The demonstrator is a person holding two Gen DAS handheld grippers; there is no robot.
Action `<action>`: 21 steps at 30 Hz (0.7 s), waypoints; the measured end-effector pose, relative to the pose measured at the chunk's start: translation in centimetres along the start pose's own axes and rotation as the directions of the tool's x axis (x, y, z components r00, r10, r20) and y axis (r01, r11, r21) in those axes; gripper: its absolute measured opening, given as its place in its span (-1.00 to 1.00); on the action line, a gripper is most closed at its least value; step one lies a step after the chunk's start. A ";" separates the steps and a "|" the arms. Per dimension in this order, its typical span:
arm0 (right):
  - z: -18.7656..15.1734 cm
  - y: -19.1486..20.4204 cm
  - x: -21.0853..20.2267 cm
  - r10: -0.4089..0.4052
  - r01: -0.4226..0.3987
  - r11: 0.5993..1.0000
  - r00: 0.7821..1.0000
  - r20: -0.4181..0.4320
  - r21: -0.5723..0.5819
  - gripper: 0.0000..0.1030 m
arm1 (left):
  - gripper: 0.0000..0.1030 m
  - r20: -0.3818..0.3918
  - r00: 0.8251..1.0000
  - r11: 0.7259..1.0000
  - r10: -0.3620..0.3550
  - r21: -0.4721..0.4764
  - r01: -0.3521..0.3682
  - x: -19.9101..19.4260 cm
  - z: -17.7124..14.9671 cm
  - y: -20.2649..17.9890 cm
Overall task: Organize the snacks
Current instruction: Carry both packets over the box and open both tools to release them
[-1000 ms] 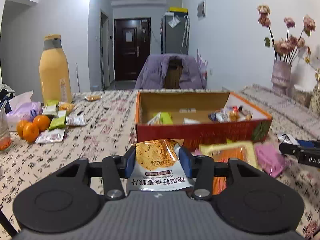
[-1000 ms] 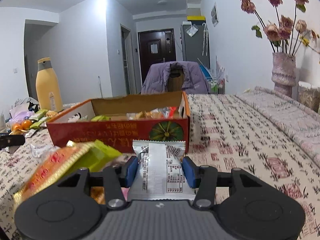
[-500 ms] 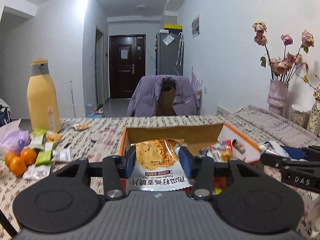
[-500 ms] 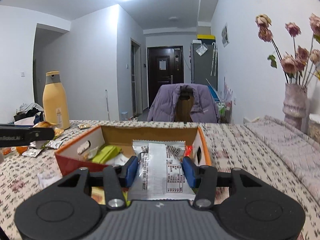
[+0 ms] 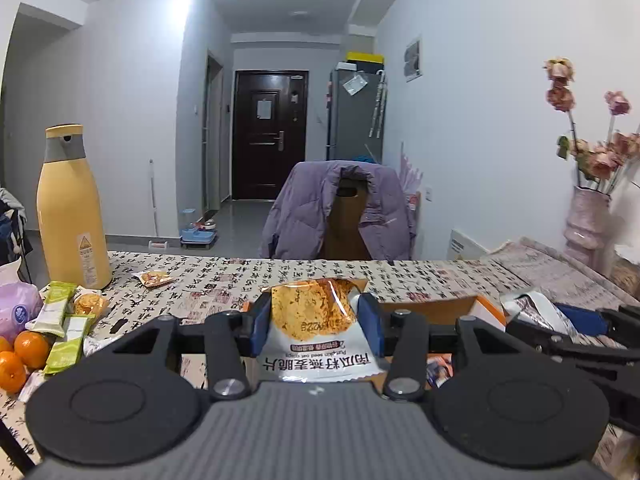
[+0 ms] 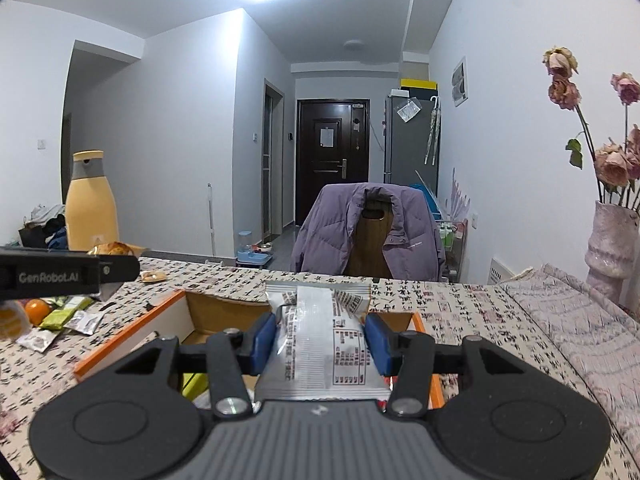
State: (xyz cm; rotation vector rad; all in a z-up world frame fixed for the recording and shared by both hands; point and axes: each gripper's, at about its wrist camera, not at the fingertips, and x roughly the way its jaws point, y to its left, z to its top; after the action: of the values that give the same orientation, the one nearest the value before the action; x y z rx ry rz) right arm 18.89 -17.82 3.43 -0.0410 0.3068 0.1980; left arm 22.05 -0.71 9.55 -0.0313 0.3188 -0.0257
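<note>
While both of your grippers hang over the orange-rimmed box [image 6: 132, 334] at the table's middle, each is clamped on a packet — the left gripper [image 5: 316, 322] on the oat crisp bag [image 5: 316, 330], the right gripper [image 6: 320, 342] on the silver packet [image 6: 320, 344] — so neither is stowed yet. Loose snacks [image 5: 64, 320] wait by the table's left edge, and the gripper bodies hide most of the box's inside, so you cannot tell how full it is.

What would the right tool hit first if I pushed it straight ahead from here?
Probably nothing close: the right tool, shut on the silver packet, points above the open box. Beyond lie the table's far edge and the jacket-draped chair, though depth is unclear.
</note>
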 end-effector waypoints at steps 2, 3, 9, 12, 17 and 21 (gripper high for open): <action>0.3 -0.2 1.3 -0.005 0.005 1.000 1.000 -0.005 0.007 -0.06 | -0.09 -0.007 1.000 1.000 0.011 -0.013 -0.011 1.5 0.3 0.0; 0.3 -0.4 2.0 -0.009 0.009 1.000 1.000 -0.008 0.015 -0.06 | -0.09 -0.011 1.000 1.000 0.017 -0.017 -0.017 2.2 0.4 0.0; -1.3 -1.3 4.1 -0.026 0.027 0.999 0.999 -0.026 0.036 -0.06 | -0.09 -0.036 0.998 0.998 0.060 -0.021 -0.061 5.0 -1.2 0.2; -1.8 -1.7 4.8 0.001 0.003 0.998 0.998 -0.068 0.058 -0.06 | -0.09 -0.059 0.997 0.998 0.054 -0.008 -0.054 5.6 -1.8 0.3; -2.4 -1.3 4.8 0.001 0.002 0.999 0.996 -0.084 0.045 -0.06 | -0.09 -0.078 0.995 0.998 0.059 -0.002 -0.060 6.2 -2.6 0.5; -2.7 -1.2 4.8 0.000 0.005 0.999 0.995 -0.100 0.051 0.10 | 0.09 -0.094 0.995 0.999 0.046 0.003 -0.046 6.3 -3.3 0.4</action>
State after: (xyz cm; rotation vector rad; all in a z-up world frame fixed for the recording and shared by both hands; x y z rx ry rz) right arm 22.83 -18.31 -0.62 -0.0010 0.4118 0.1860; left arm 27.01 -0.61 4.46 -0.0219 0.4134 0.0181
